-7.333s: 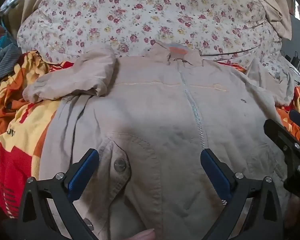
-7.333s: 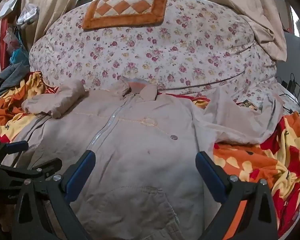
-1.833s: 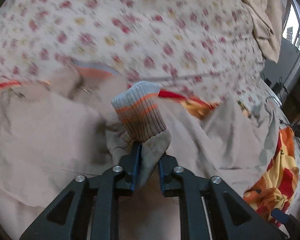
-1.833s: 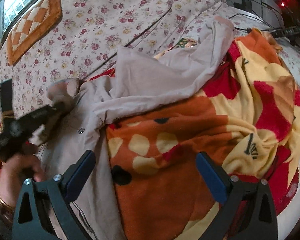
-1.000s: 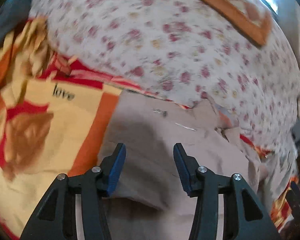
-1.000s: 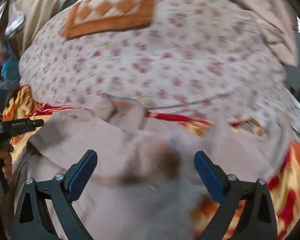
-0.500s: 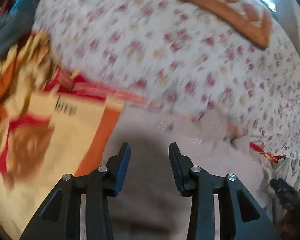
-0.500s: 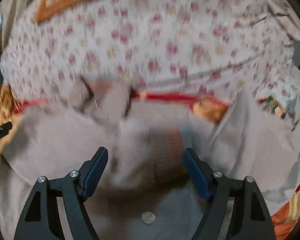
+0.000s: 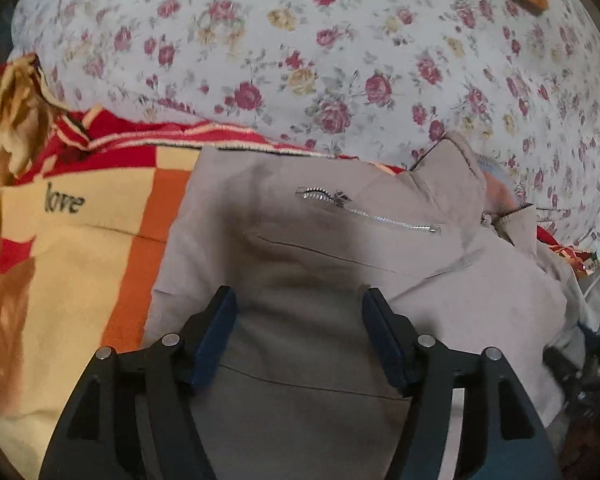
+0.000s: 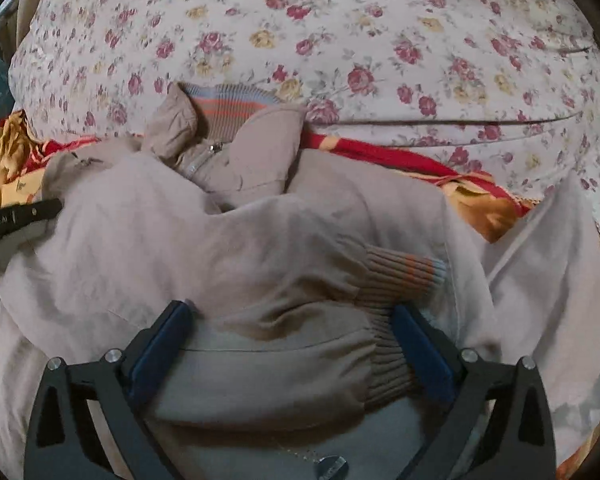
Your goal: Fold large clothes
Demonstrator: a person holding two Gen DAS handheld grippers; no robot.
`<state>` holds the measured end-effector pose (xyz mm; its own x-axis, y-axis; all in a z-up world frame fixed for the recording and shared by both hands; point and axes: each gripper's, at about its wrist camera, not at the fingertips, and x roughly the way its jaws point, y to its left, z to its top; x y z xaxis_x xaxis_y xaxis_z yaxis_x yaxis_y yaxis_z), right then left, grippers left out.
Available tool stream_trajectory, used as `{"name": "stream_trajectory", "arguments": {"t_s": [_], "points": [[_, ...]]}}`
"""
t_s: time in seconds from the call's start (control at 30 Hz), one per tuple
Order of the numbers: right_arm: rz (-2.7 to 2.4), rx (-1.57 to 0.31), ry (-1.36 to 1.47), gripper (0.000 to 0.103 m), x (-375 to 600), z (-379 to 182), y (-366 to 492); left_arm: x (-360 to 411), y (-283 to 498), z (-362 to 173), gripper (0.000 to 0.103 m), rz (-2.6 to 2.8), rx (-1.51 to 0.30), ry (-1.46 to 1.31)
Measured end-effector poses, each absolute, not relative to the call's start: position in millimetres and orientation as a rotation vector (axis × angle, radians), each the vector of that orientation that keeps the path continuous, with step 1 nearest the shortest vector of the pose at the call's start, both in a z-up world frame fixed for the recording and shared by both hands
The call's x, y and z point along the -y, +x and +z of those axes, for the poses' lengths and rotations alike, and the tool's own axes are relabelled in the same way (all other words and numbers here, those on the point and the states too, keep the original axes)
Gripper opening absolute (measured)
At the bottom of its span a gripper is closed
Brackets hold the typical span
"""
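A beige zip jacket (image 9: 340,248) lies front up on the bed, with its ribbed striped collar (image 10: 228,108) toward the floral bedding. Both sleeves are folded across the chest, and their ribbed cuffs (image 10: 404,272) end at the right in the right wrist view. My left gripper (image 9: 300,320) hovers low over the jacket's shoulder area, jaws opening, with only flat fabric under them. My right gripper (image 10: 290,332) straddles the lower folded sleeve (image 10: 280,364), jaws opening wide, and the pads do not press on it. The left gripper (image 10: 16,220) also shows at the left edge of the right wrist view.
A big floral quilt mound (image 9: 340,60) rises just behind the collar. A red, orange and yellow blanket (image 9: 80,232) lies under and left of the jacket. A pale cloth (image 10: 548,272) lies to the right of it. The right gripper (image 9: 580,364) shows dimly at the lower right of the left wrist view.
The left gripper let go of the striped cuff, swung to the jacket's left shoulder and widened its jaws. The right gripper sank onto the folded sleeves, narrowed briefly, then spread wide again.
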<state>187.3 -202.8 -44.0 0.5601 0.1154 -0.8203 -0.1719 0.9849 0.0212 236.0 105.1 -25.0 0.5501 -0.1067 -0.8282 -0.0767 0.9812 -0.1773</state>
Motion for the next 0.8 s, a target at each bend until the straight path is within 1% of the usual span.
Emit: {"name": "stream_trajectory", "arguments": {"t_s": [0.03,0.07,0.13,0.23,0.27,0.33,0.47,0.57,0.73,0.77,0.8], "points": [[0.151,-0.931,-0.049,0.095,208,-37,184,-104,230,-19,0.062,-0.028,-0.970,-0.221],[0.140,-0.905,-0.033,0.091,214,-29,183,-102,222,-12,0.061,-0.034,-0.946,-0.246],[0.129,-0.817,0.018,0.088,229,0,169,-97,200,7,0.061,-0.060,-0.878,-0.291],[0.025,-0.628,0.071,0.090,282,52,136,-83,172,24,0.061,-0.129,-0.824,-0.282],[-0.025,-0.593,0.064,0.092,302,64,131,-76,167,27,0.062,-0.167,-0.827,-0.271],[-0.152,-0.554,0.069,0.093,363,82,126,-65,163,26,0.062,-0.227,-0.853,-0.268],[-0.328,-0.603,0.187,0.093,485,90,131,-54,167,14,0.062,-0.243,-0.901,-0.284],[-0.371,-0.694,0.279,0.093,554,75,145,-56,171,5,0.062,-0.227,-0.936,-0.315],[-0.451,-0.824,0.287,0.091,594,26,170,-67,179,-3,0.061,-0.202,-0.971,-0.390],[-0.434,-0.836,0.288,0.090,595,19,174,-68,181,-4,0.061,-0.196,-0.973,-0.392],[-0.448,-0.818,0.241,0.079,591,17,175,-69,181,-5,0.061,-0.191,-0.979,-0.388]]}}
